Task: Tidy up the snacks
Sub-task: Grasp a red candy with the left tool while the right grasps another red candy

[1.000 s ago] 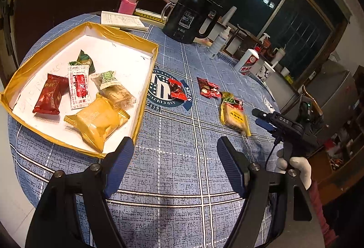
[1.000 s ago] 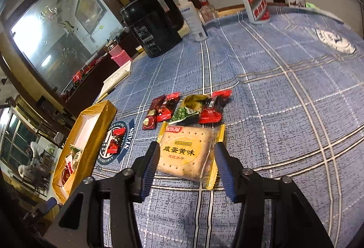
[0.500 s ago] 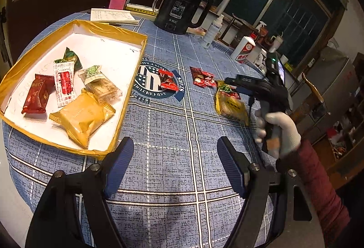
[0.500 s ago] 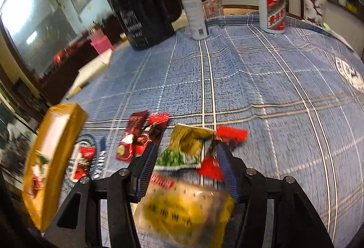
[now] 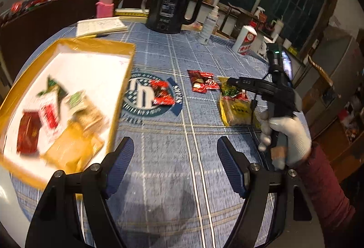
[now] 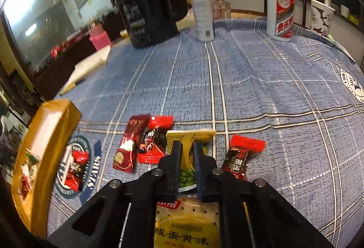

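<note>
Nearest me the left claw (image 5: 175, 162) hangs spread and empty, while further out the right claw (image 6: 187, 153) is clamped on the yellow-green packet (image 6: 190, 152) mid-worktop; I'd lift it straight, clearing the red candy (image 6: 241, 157) beside it, towards the far-left yellow tray (image 6: 45, 125).

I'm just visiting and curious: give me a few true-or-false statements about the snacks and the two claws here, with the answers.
1. The right claw is closed on the green-and-yellow snack packet. True.
2. The left claw is holding a red candy. False: it is open and holds nothing.
3. The yellow tray already has several snacks in it. True.
4. The black kettle lies tipped on its side. False: it stands upright.
5. A red candy lies on the round emblem of the tablecloth. True.
</note>
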Tool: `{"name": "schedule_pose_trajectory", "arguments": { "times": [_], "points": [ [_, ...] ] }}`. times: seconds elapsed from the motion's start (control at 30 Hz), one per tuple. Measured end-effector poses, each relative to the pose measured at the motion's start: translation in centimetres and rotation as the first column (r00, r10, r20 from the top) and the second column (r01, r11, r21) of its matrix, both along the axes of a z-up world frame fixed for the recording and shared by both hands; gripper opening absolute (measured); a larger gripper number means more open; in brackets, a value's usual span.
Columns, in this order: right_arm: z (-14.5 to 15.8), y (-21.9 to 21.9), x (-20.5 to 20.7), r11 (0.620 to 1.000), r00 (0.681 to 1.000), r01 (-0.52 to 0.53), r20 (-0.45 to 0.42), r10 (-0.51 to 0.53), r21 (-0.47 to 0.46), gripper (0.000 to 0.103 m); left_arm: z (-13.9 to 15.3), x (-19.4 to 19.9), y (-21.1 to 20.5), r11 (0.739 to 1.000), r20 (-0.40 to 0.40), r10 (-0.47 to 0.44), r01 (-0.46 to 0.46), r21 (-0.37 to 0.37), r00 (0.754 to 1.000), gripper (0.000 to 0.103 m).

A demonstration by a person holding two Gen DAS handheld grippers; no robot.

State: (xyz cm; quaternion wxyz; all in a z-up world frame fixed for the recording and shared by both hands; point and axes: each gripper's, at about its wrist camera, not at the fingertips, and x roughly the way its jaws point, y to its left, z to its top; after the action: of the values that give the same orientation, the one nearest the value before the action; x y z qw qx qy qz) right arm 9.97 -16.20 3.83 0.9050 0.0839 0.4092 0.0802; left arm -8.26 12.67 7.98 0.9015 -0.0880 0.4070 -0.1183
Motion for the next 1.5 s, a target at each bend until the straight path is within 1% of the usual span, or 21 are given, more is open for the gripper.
{"name": "schedule_pose_trajectory", "arguments": {
  "times": [0.1, 0.2, 0.23, 0.27, 0.3, 0.37, 0.4, 0.43, 0.53, 0.7, 0.73, 0.77, 0.8, 0.87, 0.9, 0.97, 1.1, 1.17, 1.3, 1.4, 1.5],
  "points": [
    [0.4, -1.1, -0.8, 0.997, 1.000, 0.003, 0.024, -0.005, 0.074, 0.009, -0.2, 2.8, -1.5, 0.999, -0.007, -0.039, 0.039, 0.035, 0.999, 0.076],
    [0.2, -2.5, -1.9, 0.983, 0.999, -0.014, 0.038, 0.008, 0.182, 0.008, -0.8, 6.0, -2.5, 0.996, -0.031, -0.069, 0.071, 0.047, 0.997, 0.076],
    [0.1, -2.8, -2.2, 0.979, 0.999, -0.021, 0.043, 0.013, 0.202, 0.003, -1.2, 7.3, -2.8, 0.996, -0.051, -0.069, 0.072, 0.060, 0.996, 0.076],
    [0.1, -3.0, -2.3, 0.976, 0.999, -0.029, 0.046, 0.019, 0.217, 0.001, -1.7, 8.8, -3.1, 0.994, -0.073, -0.069, 0.075, 0.079, 0.995, 0.076],
    [0.1, -3.1, -2.5, 0.973, 0.999, -0.035, 0.049, 0.024, 0.228, 0.001, -2.1, 9.7, -3.4, 0.992, -0.085, -0.068, 0.077, 0.100, 0.994, 0.075],
    [0.4, -3.3, -2.8, 0.969, 0.997, -0.048, 0.062, 0.034, 0.243, 0.001, -3.1, 11.8, -3.8, 0.984, -0.104, -0.039, 0.056, 0.169, 0.994, 0.068],
    [0.5, -3.3, -2.9, 0.968, 0.997, -0.055, 0.071, 0.039, 0.243, 0.001, -3.6, 12.7, -3.8, 0.981, -0.114, -0.025, 0.047, 0.188, 0.993, 0.062],
    [0.6, -3.2, -2.9, 0.968, 0.996, -0.061, 0.075, 0.043, 0.243, 0.001, -4.4, 13.7, -3.7, 0.980, -0.137, -0.014, 0.041, 0.197, 0.990, 0.060],
    [0.9, -3.0, -3.2, 0.965, 0.994, -0.083, 0.093, 0.061, 0.247, 0.001, -5.9, 14.9, -3.3, 0.973, -0.163, 0.024, 0.014, 0.230, 0.986, 0.060],
    [0.6, -3.1, -3.1, 0.957, 0.993, -0.100, 0.087, 0.079, 0.272, 0.001, -6.7, 15.0, -4.7, 0.936, -0.136, 0.016, 0.033, 0.352, 0.991, 0.060],
    [0.5, -3.3, -3.0, 0.955, 0.994, -0.096, 0.083, 0.075, 0.280, 0.001, -6.6, 14.7, -5.0, 0.933, -0.113, -0.016, 0.055, 0.354, 0.993, 0.038],
    [0.4, -3.5, -3.0, 0.952, 0.994, -0.093, 0.081, 0.073, 0.290, 0.001, -6.6, 14.5, -5.1, 0.942, -0.118, -0.055, 0.090, 0.324, 0.992, 0.023],
    [0.3, -3.8, -2.9, 0.947, 0.995, -0.088, 0.078, 0.067, 0.307, 0.001, -6.5, 14.3, -5.2, 0.944, -0.115, -0.069, 0.102, 0.314, 0.991, 0.023],
    [0.0, -5.1, -2.7, 0.928, 0.997, -0.062, 0.071, 0.039, 0.368, 0.003, -6.4, 13.9, -5.8, 0.931, -0.102, -0.083, 0.114, 0.346, 0.991, 0.022],
    [-0.1, -5.9, -2.7, 0.920, 0.998, -0.042, 0.066, 0.017, 0.389, 0.006, -6.4, 13.7, -6.0, 0.931, -0.101, -0.092, 0.122, 0.344, 0.991, 0.022],
    [-0.3, -7.9, -2.5, 0.903, 0.997, 0.020, 0.053, -0.047, 0.429, 0.007, -6.3, 13.4, -6.2, 0.933, -0.101, -0.100, 0.128, 0.335, 0.990, 0.022],
    [-1.2, -10.9, -1.9, 0.889, 0.990, 0.119, 0.010, -0.138, 0.443, 0.028, -6.0, 12.9, -6.4, 0.944, -0.096, -0.107, 0.132, 0.303, 0.990, 0.022],
    [-1.6, -11.3, -1.6, 0.889, 0.990, 0.132, -0.010, -0.141, 0.438, 0.032, -5.7, 12.6, -6.7, 0.951, -0.085, -0.112, 0.132, 0.281, 0.990, 0.022],
    [-2.3, -10.1, -0.9, 0.918, 0.993, 0.113, -0.028, -0.111, 0.379, 0.043, -4.7, 11.6, -6.9, 0.963, -0.061, -0.124, 0.135, 0.234, 0.990, 0.022],
    [-2.5, -8.0, -0.2, 0.959, 0.996, 0.084, -0.026, -0.079, 0.272, 0.043, -3.8, 10.4, -6.8, 0.971, -0.039, -0.128, 0.133, 0.196, 0.991, 0.022],
    [-2.5, -6.2, 0.1, 0.983, 0.998, 0.068, -0.021, -0.065, 0.169, 0.042, -3.0, 8.9, -6.6, 0.979, -0.009, -0.123, 0.123, 0.163, 0.992, 0.022]
  ]
}}
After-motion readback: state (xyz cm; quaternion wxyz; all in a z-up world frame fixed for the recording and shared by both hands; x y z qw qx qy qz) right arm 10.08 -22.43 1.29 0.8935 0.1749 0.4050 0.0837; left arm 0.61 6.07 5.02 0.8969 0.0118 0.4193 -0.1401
